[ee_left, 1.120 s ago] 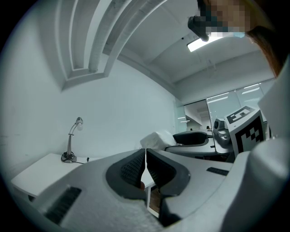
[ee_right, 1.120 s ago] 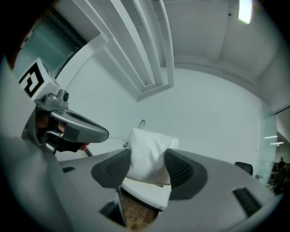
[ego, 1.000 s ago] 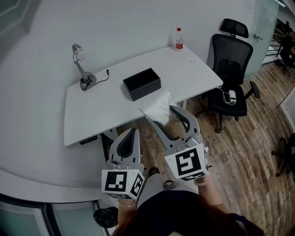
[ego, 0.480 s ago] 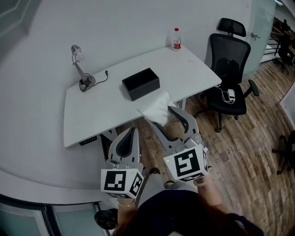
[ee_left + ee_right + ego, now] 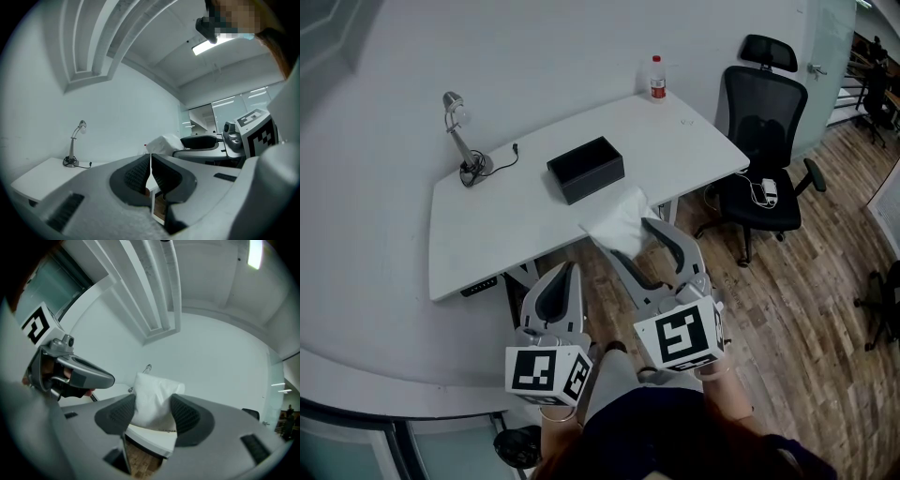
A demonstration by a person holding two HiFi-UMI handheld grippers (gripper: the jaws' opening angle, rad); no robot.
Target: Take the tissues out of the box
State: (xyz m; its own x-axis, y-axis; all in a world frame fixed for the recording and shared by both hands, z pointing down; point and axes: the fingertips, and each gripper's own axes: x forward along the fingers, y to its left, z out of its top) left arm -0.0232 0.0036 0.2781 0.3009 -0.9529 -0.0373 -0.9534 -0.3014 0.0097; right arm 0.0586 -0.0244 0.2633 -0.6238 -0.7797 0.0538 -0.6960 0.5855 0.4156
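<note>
A black open box (image 5: pixel 586 169) stands on the white desk (image 5: pixel 497 230), near its middle. My right gripper (image 5: pixel 628 236) hovers level off the desk's front edge, in front of the box, shut on a thick white wad of tissues (image 5: pixel 619 221). In the right gripper view the tissues (image 5: pixel 153 399) fill the gap and touch both pads of the right gripper (image 5: pixel 152 412). My left gripper (image 5: pixel 571 269) hangs lower and to the left, away from the desk. The left gripper view shows the left gripper (image 5: pixel 150 160) with its jaws pressed together on nothing.
A desk lamp (image 5: pixel 459 131) with its cable stands at the desk's back left. A bottle (image 5: pixel 656 78) sits at the back right corner. A black office chair (image 5: pixel 764 141) stands right of the desk on the wooden floor (image 5: pixel 806 281).
</note>
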